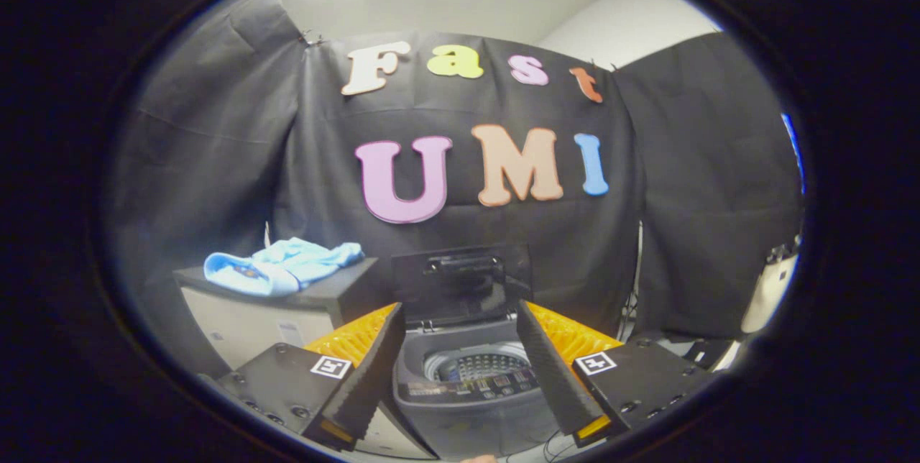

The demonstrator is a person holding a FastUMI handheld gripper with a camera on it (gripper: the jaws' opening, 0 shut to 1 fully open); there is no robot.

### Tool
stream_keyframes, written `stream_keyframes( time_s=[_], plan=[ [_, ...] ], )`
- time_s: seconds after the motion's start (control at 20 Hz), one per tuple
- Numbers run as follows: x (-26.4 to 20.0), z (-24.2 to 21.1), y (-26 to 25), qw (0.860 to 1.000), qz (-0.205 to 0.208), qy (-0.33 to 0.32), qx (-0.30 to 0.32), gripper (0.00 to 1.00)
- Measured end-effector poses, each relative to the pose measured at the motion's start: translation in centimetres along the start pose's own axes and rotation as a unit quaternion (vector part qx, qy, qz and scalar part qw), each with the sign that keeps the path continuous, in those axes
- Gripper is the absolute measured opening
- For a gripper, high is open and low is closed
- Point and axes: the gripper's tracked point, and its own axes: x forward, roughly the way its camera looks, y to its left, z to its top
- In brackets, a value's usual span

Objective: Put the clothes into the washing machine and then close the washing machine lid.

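Spread wide with nothing between its fingers, the claw (460, 384) sits at the bottom centre of the frame. Between the fingers and just beyond them stands the washing machine (471, 384), its lid (460, 283) raised upright and the drum open. At middle left, the light blue clothes (280, 267) lie on a dark desk (345, 290), well apart from the claw.

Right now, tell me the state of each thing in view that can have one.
Washing machine lid: open, standing upright behind the drum.
Washing machine drum: no clothes visible inside.
Clothes: crumpled in a heap on the cabinet beside the washing machine, not yet loaded.
Gripper: open, holding nothing, fingers spread either side of the washing machine.
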Motion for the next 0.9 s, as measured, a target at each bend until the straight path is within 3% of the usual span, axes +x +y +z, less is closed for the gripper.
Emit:
stream_keyframes(
  time_s=[0.25, 0.4, 0.6, 0.8, 0.9],
  plan=[
    [3.9, 4.7, 7.9, 0.997, 0.061, 0.041, 0.032, 0.97],
    [7.6, 7.4, 12.2, 0.995, 0.076, 0.044, 0.055, 0.97],
    [12.4, 6.0, 20.5, 0.986, 0.135, 0.091, 0.038, 0.97],
    [17.7, 3.3, 24.4, 0.984, 0.127, 0.115, -0.053, 0.98],
    [19.2, 0.0, 26.2, 0.974, 0.125, 0.177, -0.063, 0.99]
  ],
)
